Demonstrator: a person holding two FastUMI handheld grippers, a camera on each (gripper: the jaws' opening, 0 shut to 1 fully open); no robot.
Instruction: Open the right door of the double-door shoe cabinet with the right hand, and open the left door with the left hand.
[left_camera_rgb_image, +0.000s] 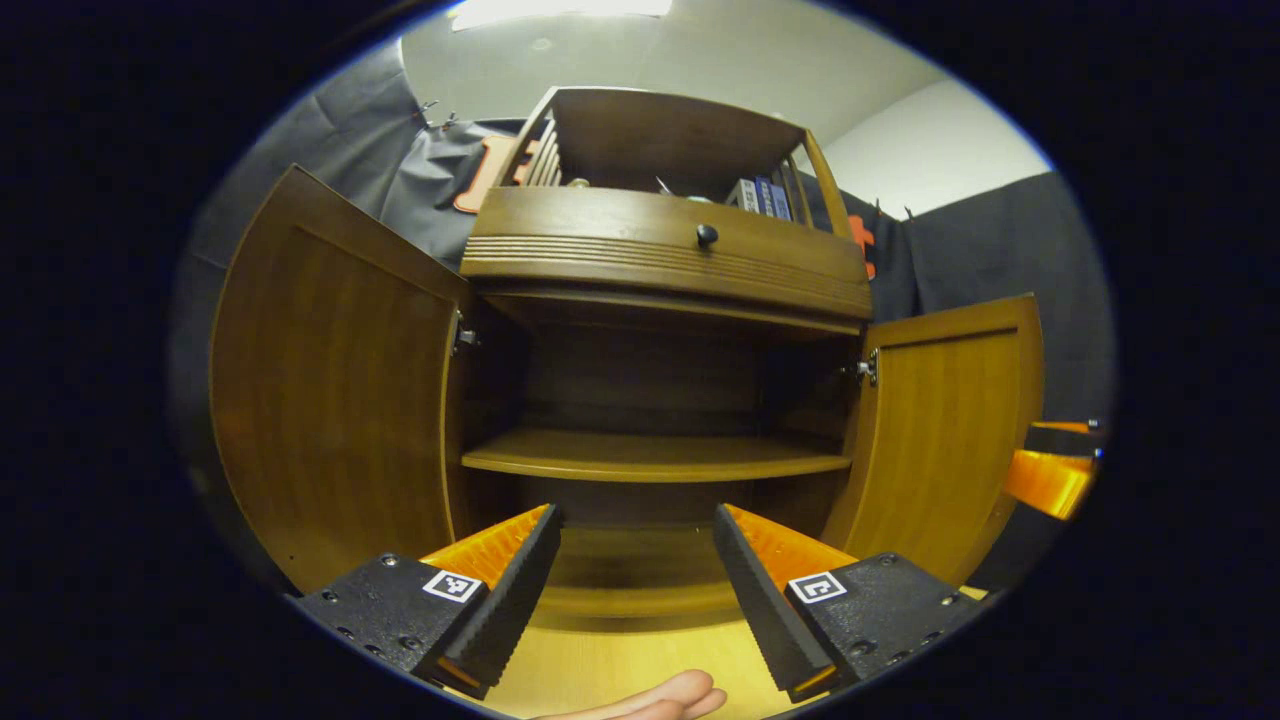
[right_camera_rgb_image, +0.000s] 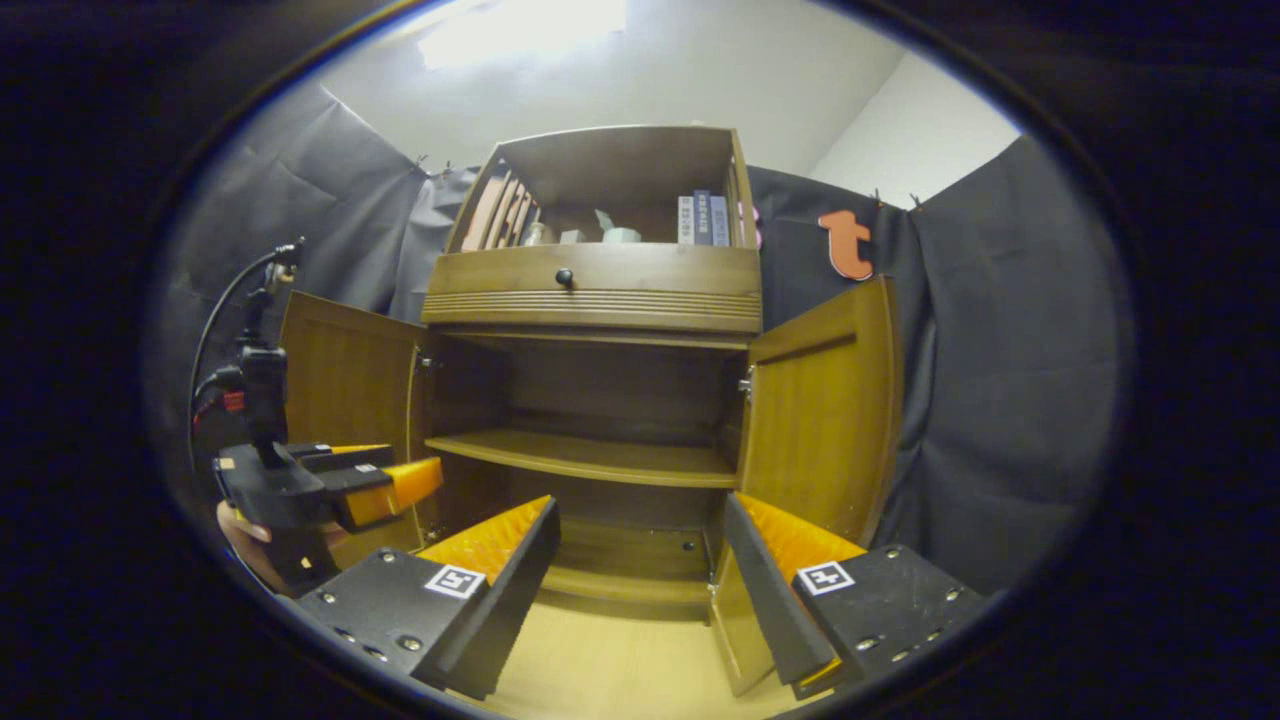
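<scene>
Both doors of the shoe cabinet (left_camera_rgb_image: 660, 330) stand swung out on their hinges, and I judge the task all but done — the opening step looks finished on each side. In the left gripper view the left door (left_camera_rgb_image: 330, 400) hangs wide at the cabinet's left edge and the right door (left_camera_rgb_image: 945, 430) angles out at its right edge, with the bare inner shelf (left_camera_rgb_image: 655, 455) showing between them. The drawer (left_camera_rgb_image: 665, 245) above, with its dark knob (left_camera_rgb_image: 707, 236), is closed, and books (left_camera_rgb_image: 758, 195) sit in the open top compartment.

My left gripper (left_camera_rgb_image: 635, 585) is released, its jaws spread wide and gripping nothing, aimed at the cabinet's open lower bay and apart from both doors. My right gripper (right_camera_rgb_image: 640, 590) is likewise released and empty; the lower edge of the right door passes just behind its right finger, and I cannot tell whether they touch. Part of a hand (left_camera_rgb_image: 650, 700) shows at the bottom of the left gripper view.

The next move, as I read it, calls only for drawing both grippers back clear of the doors — or, if either door needs more swing, a light push on its inner face near the free edge, not a grasp.
</scene>
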